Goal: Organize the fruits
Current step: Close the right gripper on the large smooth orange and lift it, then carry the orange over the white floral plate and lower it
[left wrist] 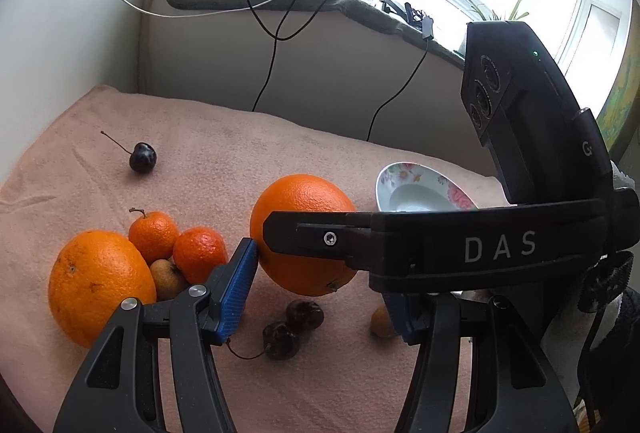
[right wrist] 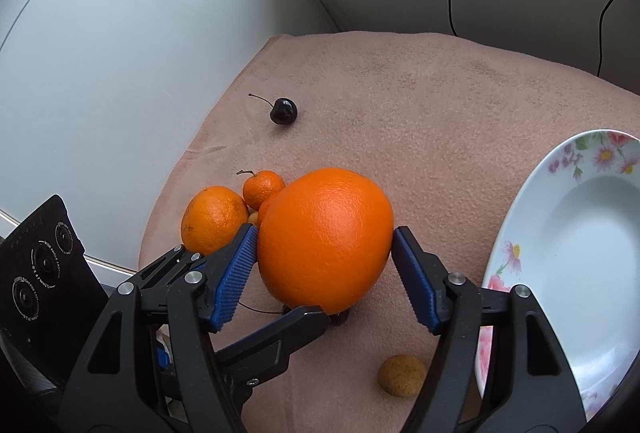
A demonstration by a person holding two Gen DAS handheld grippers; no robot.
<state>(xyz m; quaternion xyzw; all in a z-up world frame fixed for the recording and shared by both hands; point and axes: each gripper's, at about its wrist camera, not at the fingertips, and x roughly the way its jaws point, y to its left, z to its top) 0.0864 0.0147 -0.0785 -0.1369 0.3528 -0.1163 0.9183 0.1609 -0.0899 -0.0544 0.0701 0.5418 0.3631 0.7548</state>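
A large orange [right wrist: 325,193] hangs just above the pink cloth [right wrist: 440,93], and my right gripper [right wrist: 325,231] is shut on it, one blue pad on each side. In the left wrist view that gripper's black finger [left wrist: 312,237] crosses the same orange [left wrist: 304,197]. My left gripper [left wrist: 320,297] stands open just below and in front of the orange, with two dark cherries [left wrist: 304,315] on the cloth between its fingers. To the left lie a second large orange [left wrist: 100,285], two mandarins [left wrist: 154,235] and a small brown fruit [left wrist: 166,277].
A flowered white plate [right wrist: 560,253] sits at the right with nothing in it. One stemmed cherry [right wrist: 284,110] lies alone at the far left. Another small brown fruit [right wrist: 402,375] lies near the plate. Walls bound the cloth at the back and left, and cables [left wrist: 272,45] hang down from the sill.
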